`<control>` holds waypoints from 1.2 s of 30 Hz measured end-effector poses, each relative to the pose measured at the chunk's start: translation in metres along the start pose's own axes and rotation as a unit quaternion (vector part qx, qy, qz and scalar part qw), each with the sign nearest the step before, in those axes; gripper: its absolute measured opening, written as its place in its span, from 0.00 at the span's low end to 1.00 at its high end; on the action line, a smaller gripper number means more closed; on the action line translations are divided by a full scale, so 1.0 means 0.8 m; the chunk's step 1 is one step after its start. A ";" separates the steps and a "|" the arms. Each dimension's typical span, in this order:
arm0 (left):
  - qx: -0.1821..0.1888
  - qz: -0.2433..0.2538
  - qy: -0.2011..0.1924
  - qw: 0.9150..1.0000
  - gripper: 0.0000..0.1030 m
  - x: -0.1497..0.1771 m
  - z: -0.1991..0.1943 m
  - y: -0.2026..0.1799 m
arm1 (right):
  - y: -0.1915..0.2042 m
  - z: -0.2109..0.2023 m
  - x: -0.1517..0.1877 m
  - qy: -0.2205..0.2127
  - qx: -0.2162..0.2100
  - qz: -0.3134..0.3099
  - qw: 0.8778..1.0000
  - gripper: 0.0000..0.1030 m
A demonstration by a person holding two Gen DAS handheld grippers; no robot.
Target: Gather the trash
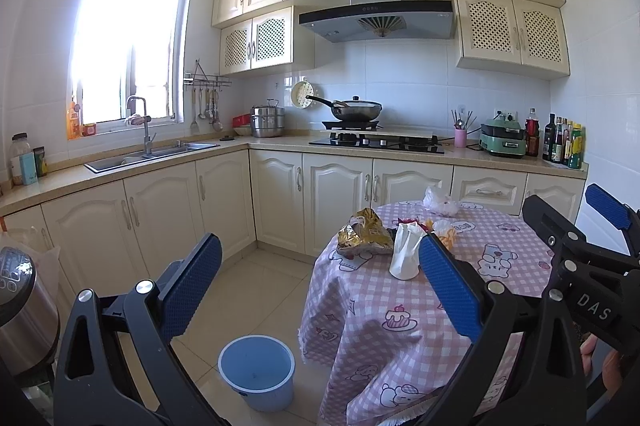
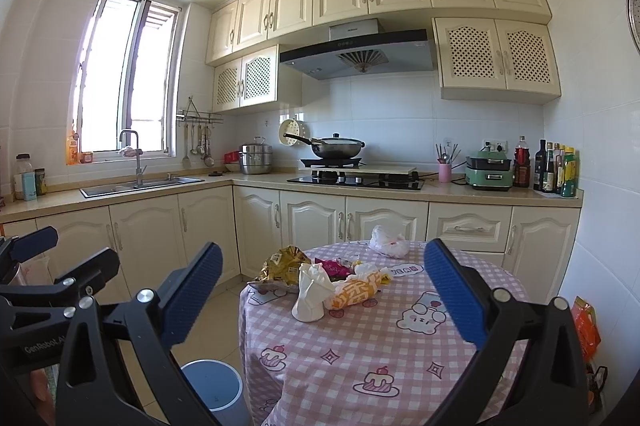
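Observation:
A round table with a pink checked cloth (image 1: 400, 306) (image 2: 360, 354) holds trash: a gold foil bag (image 1: 364, 232) (image 2: 282, 264), a white crumpled paper bag (image 1: 406, 252) (image 2: 310, 292), an orange snack wrapper (image 2: 356, 292) (image 1: 445, 232), a pink wrapper (image 2: 334, 269) and a clear plastic bag (image 1: 440, 201) (image 2: 388, 242). A light blue bin (image 1: 257, 370) (image 2: 214, 386) stands on the floor left of the table. My left gripper (image 1: 320, 290) is open and empty, short of the table. My right gripper (image 2: 322, 298) is open and empty above the table's near edge. The right gripper also shows in the left wrist view (image 1: 580, 226).
Cream cabinets and a counter run along the back with a sink (image 1: 152, 155), a stove with a wok (image 1: 356, 109), a green appliance (image 1: 503, 139) and bottles (image 1: 564, 143). A steel cooker (image 1: 20, 310) stands at the left. An orange bag (image 2: 585, 326) lies right of the table.

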State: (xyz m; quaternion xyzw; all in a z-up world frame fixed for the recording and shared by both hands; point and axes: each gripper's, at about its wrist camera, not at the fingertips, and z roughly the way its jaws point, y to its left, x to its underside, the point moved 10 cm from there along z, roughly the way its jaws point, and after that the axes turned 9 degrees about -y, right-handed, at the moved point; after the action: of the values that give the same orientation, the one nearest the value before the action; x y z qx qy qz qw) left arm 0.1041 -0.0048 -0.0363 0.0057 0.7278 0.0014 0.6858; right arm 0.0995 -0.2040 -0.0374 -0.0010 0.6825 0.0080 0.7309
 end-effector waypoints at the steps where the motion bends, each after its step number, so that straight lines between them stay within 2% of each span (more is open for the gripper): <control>1: -0.001 0.000 0.001 1.000 0.93 0.001 0.001 0.000 | -0.001 0.000 0.001 0.000 0.002 0.002 1.000 0.96; 10: -0.006 0.000 0.030 1.000 0.93 0.020 0.030 0.006 | -0.013 0.025 0.020 0.019 0.003 0.015 1.000 0.96; 16: 0.001 -0.002 0.080 0.997 0.93 0.056 0.075 0.004 | -0.039 0.068 0.057 0.064 0.025 0.032 0.997 0.96; 19: 0.018 -0.011 0.101 0.995 0.93 0.073 0.099 -0.003 | -0.056 0.093 0.083 0.094 0.040 0.039 0.994 0.96; 24: 0.051 -0.013 0.125 0.991 0.93 0.092 0.142 -0.032 | -0.079 0.136 0.123 0.132 0.048 0.065 0.988 0.96; 29: 0.094 0.007 0.142 0.985 0.93 0.108 0.193 -0.084 | -0.111 0.171 0.151 0.143 0.075 0.087 0.983 0.96; 36: 0.127 0.034 0.179 0.975 0.93 0.142 0.260 -0.153 | -0.155 0.219 0.182 0.168 0.098 0.113 0.974 0.96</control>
State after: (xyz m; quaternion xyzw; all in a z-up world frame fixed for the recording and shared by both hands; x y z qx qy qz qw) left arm 0.3042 -0.1274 -0.1632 0.1172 0.8324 -0.0673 0.5374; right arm 0.2856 -0.3246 -0.1719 0.1465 0.7886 0.0229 0.5968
